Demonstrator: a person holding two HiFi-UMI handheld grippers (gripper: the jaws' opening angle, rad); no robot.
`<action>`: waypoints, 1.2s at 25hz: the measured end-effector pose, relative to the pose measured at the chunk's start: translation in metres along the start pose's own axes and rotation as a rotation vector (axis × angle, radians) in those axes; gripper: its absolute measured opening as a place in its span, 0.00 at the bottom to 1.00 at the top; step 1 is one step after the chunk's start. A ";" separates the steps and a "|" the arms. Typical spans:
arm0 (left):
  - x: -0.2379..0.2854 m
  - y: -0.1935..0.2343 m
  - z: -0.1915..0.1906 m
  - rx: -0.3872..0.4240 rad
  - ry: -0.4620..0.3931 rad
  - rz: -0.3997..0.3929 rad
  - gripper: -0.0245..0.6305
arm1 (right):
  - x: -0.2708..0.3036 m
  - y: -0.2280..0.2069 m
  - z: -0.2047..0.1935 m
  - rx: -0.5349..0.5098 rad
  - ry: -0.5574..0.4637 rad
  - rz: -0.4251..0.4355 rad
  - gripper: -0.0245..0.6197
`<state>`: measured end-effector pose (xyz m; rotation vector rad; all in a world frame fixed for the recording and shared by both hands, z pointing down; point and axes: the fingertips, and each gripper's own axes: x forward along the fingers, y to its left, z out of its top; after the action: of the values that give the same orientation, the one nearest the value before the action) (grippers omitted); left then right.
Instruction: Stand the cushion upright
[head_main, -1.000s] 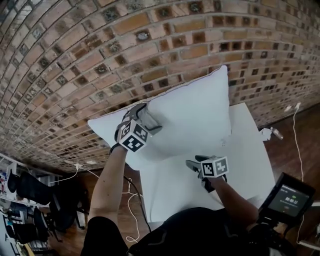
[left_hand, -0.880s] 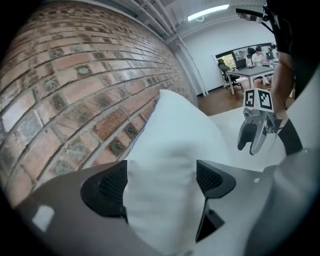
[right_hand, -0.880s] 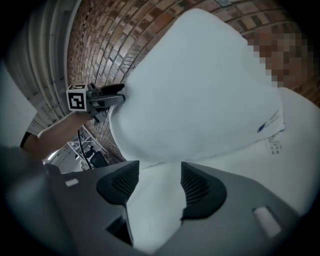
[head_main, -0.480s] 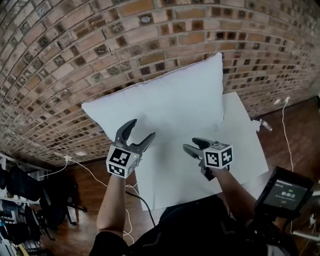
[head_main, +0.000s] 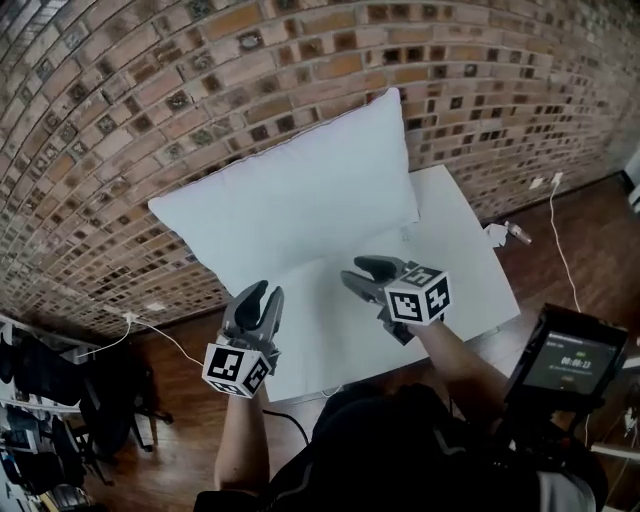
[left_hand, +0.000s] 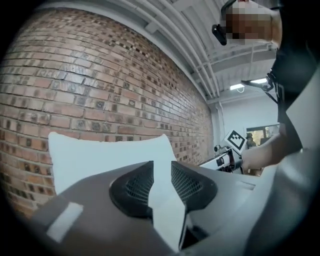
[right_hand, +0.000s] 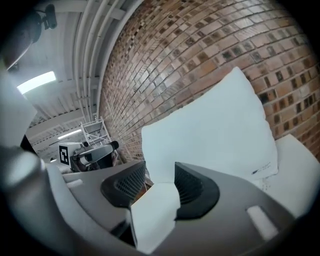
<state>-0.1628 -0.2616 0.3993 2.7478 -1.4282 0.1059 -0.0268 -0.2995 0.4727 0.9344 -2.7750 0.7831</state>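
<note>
Nearest me, my left gripper (head_main: 262, 293), dark plastic with ribbed pads, has just been closing; its jaws stand a narrow slit apart, empty, by the table's near left corner; my right gripper (head_main: 362, 272) has also been closing, jaws half spread, holding nothing, above the smooth white table (head_main: 455, 265); beyond, the plump white square cushion (head_main: 295, 195) stands on edge on the table, against the rough brick wall (head_main: 130, 90).

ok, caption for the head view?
White cushion upright against brick wall on white table; left tool and right tool off it, empty jaws just closing.
</note>
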 end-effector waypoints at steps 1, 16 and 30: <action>-0.004 -0.005 0.004 -0.011 -0.014 0.030 0.18 | -0.006 0.003 0.002 -0.015 -0.002 0.010 0.34; -0.076 -0.116 0.031 -0.134 -0.071 0.261 0.04 | -0.134 0.040 -0.001 -0.112 -0.080 0.112 0.05; -0.144 -0.103 0.019 -0.052 -0.012 0.157 0.04 | -0.165 0.091 -0.005 -0.127 -0.177 -0.066 0.05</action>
<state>-0.1601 -0.0862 0.3679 2.5967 -1.6245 0.0569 0.0518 -0.1476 0.3947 1.1147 -2.8840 0.5312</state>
